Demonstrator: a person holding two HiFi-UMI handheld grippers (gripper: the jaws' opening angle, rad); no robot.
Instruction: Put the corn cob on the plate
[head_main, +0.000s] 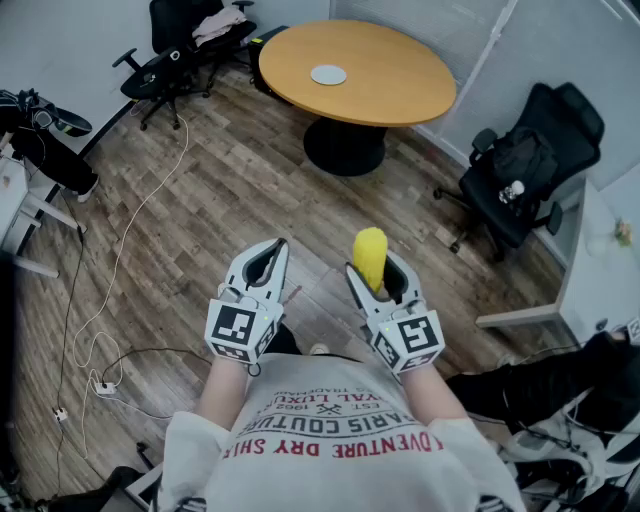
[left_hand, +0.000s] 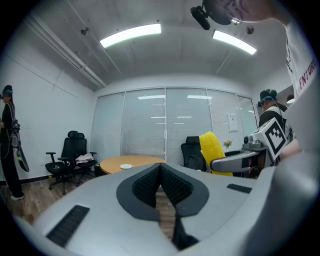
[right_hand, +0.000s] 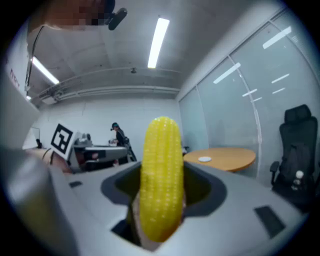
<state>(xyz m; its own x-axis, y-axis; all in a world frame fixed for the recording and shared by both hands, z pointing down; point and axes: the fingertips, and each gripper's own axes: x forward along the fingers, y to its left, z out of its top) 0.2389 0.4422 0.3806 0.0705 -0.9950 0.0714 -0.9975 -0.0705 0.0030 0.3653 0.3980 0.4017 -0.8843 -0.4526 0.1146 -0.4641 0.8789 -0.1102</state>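
A yellow corn cob (head_main: 370, 257) stands upright between the jaws of my right gripper (head_main: 377, 276), which is shut on it; the cob (right_hand: 160, 184) fills the middle of the right gripper view. My left gripper (head_main: 265, 263) is held beside it at the same height, shut with nothing between its pads (left_hand: 161, 186). From the left gripper view the cob (left_hand: 212, 148) shows at the right. A small white plate (head_main: 328, 74) lies on the round wooden table (head_main: 400, 90) across the room, far from both grippers.
Black office chairs stand at the back left (head_main: 165, 70) and at the right (head_main: 525, 170). White cables (head_main: 120, 260) trail over the wood floor. A white desk edge (head_main: 600, 270) is at the right. Another person (left_hand: 10, 140) stands at the left wall.
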